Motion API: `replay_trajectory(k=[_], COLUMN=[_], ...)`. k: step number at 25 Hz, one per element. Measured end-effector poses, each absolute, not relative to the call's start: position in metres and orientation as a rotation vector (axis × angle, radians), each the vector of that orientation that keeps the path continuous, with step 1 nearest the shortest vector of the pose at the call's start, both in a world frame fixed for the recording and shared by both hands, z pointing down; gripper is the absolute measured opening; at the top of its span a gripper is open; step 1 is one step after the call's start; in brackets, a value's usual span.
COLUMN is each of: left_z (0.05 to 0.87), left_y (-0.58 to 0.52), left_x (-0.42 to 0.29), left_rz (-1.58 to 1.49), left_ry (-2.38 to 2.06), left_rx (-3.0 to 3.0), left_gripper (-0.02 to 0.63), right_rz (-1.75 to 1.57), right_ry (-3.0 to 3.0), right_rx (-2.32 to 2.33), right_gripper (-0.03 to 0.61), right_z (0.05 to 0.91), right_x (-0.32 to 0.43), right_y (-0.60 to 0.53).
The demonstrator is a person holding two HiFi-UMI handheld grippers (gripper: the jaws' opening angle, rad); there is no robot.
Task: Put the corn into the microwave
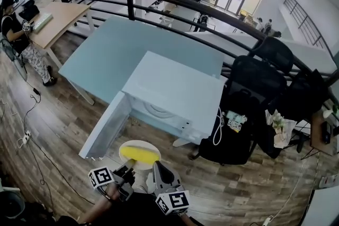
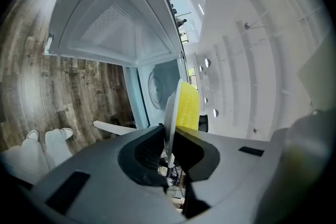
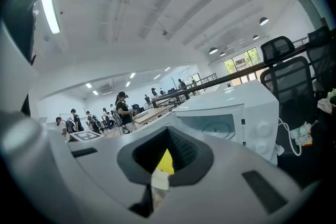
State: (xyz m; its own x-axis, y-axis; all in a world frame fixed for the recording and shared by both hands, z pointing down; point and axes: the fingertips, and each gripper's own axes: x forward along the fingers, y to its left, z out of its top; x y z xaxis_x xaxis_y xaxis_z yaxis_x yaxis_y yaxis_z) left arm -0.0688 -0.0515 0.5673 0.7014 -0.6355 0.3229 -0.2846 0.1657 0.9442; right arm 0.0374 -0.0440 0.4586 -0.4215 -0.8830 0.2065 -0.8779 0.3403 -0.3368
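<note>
While the door (image 1: 106, 132) of the microwave (image 1: 175, 95) hangs open, the plate (image 1: 139, 144) of corn (image 1: 140, 155) is clamped by the fingers of left gripper (image 2: 169, 139) and right gripper (image 3: 161, 168).

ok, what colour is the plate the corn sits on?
White plate, yellow corn on it; head view shows it best.

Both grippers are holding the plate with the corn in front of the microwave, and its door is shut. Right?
Not quite. The door of the microwave is open, swung out to the side, as the head view shows. The left gripper and right gripper do clamp the plate with the corn in front of it.
</note>
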Motion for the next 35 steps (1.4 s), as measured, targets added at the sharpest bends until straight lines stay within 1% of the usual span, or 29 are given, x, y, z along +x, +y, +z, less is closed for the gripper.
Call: replay_trajectory(k=[13,19,24,35], left_z=[0.574,0.583,0.591,0.621], left_y=[-0.096,-0.109,-0.118,-0.159], left_x=[-0.039,-0.031,-0.023,-0.012], left_rz=[-0.347,-0.359,-0.345,-0.341], left_ry=[-0.858,-0.858,-0.877,-0.863], left_rx=[1.405,1.399,1.369,1.375], left_gripper=[0.028,0.028,0.028,0.028], right_rz=[-0.579,-0.562,-0.61,-0.64], right_ry=[2.59,2.618,2.612,2.668], right_rx=[-1.634,-1.611,-1.629,-1.633], right_gripper=[0.008,0.008,0.008,0.008], right_z=[0.455,0.453,0.463,0.485], right_x=[0.078,0.081,0.088,0.078], right_y=[-0.089,-0.095,-0.098,-0.115])
